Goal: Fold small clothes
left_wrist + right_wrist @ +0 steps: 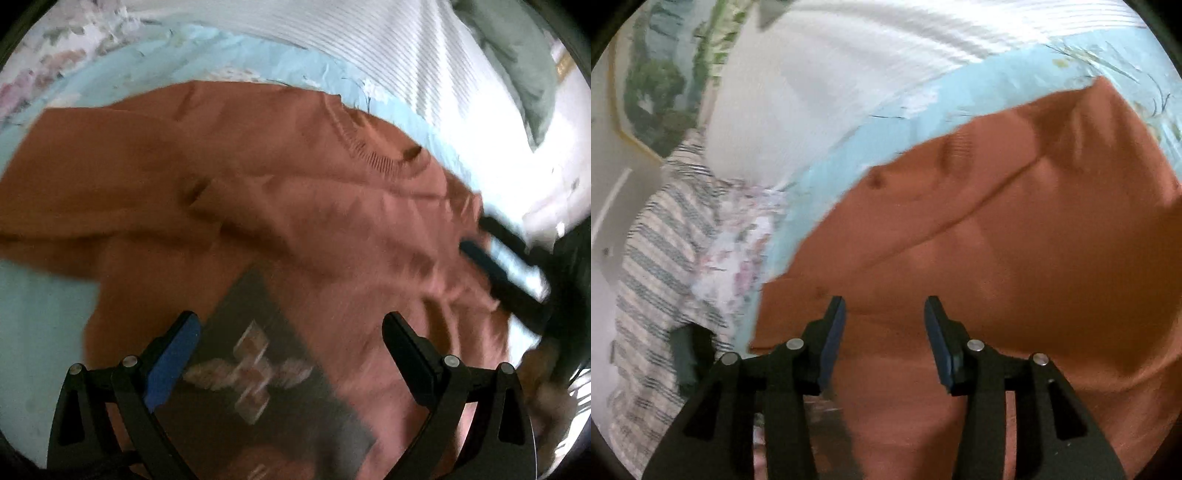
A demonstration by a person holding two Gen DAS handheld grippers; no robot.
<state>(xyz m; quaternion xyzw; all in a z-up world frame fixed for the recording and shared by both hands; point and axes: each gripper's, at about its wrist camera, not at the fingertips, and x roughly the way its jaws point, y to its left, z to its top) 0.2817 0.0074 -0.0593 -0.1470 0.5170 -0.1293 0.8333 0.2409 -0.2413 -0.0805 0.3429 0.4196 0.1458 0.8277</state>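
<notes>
Here: one orange sweater [258, 166]; two grippers [291, 332] [884, 332] agape.

Bare blue sheet [40, 317] lies free left of the sweater [295, 206]; a white pillow [812, 96] bounds its far side; a striped cloth [653, 258] crowds the right gripper's left.

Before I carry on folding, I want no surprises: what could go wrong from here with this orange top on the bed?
1. The orange top lies rumpled, with one part lapped over another; folding now could lock creases in.
2. Both the left gripper and right gripper hang open over the cloth holding nothing, so a shallow pinch may grab several layers or slip.
3. The dark printed patch sits between the left jaws and could get creased.
</notes>
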